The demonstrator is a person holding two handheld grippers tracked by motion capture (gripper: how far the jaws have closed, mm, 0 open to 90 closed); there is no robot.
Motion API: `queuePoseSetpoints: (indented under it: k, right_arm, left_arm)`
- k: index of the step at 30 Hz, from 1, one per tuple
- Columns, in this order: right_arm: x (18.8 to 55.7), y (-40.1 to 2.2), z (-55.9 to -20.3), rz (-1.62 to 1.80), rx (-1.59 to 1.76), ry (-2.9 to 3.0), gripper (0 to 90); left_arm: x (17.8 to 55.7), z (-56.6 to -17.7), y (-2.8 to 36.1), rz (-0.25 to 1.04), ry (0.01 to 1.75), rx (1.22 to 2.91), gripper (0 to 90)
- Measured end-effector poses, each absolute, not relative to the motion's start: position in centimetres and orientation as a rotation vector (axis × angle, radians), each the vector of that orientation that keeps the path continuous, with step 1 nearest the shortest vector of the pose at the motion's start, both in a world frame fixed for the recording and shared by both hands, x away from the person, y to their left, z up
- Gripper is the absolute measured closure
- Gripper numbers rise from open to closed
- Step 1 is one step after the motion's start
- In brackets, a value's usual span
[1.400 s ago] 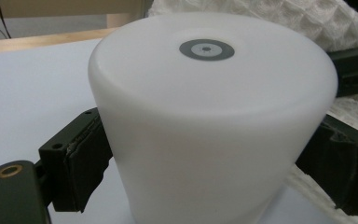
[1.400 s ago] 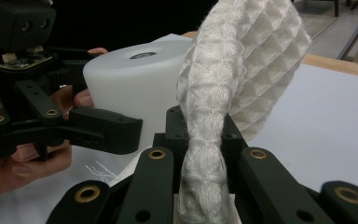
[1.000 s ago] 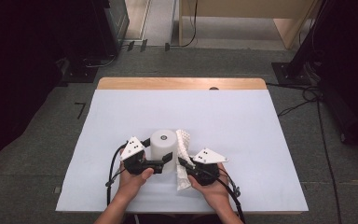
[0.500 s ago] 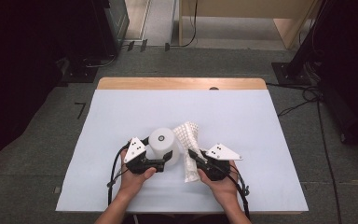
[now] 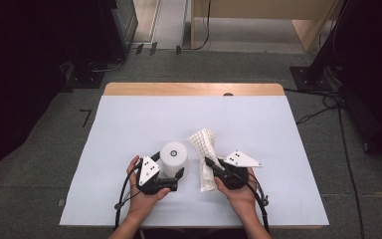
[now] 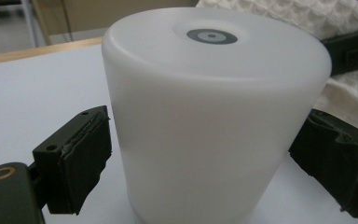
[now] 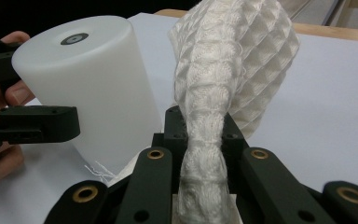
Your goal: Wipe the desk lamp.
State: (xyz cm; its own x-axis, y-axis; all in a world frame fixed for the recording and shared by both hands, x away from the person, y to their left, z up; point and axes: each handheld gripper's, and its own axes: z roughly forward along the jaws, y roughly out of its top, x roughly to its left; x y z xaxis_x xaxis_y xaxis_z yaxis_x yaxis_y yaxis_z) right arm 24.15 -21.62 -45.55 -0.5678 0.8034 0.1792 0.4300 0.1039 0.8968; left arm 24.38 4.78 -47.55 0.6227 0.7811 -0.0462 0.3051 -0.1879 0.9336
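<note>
Waffle-weave cloth [image 5: 205,149], pinched in the right gripper [image 5: 210,163] at lower centre for wiping; left gripper [image 5: 168,172], jaws just widening, loosely brackets the white cylinder [image 5: 173,158].

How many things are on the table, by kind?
Cups: 1
Cloths: 1
Grippers: 2, left gripper and right gripper
Total: 4
</note>
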Motion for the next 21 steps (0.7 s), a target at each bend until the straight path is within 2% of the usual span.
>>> queuePoseSetpoints:
  k: [5, 9, 13, 15, 18, 21]
  right_arm:
    - [24.2, -21.5, -45.6, 1.455, 1.21, 2.039, 78.8]
    - [24.0, -21.3, -46.0, 1.446, 1.218, 2.059, 78.6]
    - [23.9, -20.7, -46.7, 1.428, 1.216, 2.096, 78.6]
    - [23.8, -20.3, -47.0, 1.418, 1.21, 2.117, 78.6]
    - [23.7, -19.6, -47.2, 1.412, 1.199, 2.138, 78.6]
    - [23.5, -18.9, -47.4, 1.41, 1.18, 2.158, 78.7]
  left_arm:
    - [24.3, -47.4, 3.2, 0.619, 0.966, 1.774, 6.4]
    - [25.1, -47.6, 2.9, 0.592, 1.007, 1.799, 3.8]
    - [25.3, -47.5, 3.1, 0.586, 0.99, 1.797, 7.4]
    - [25.6, -47.3, 3.5, 0.562, 0.979, 1.793, 8.1]
    - [26.1, -47.0, 4.9, 0.43, 0.938, 1.737, 8.3]
    - [26.3, -46.4, 5.6, 0.358, 0.9, 1.712, 8.3]
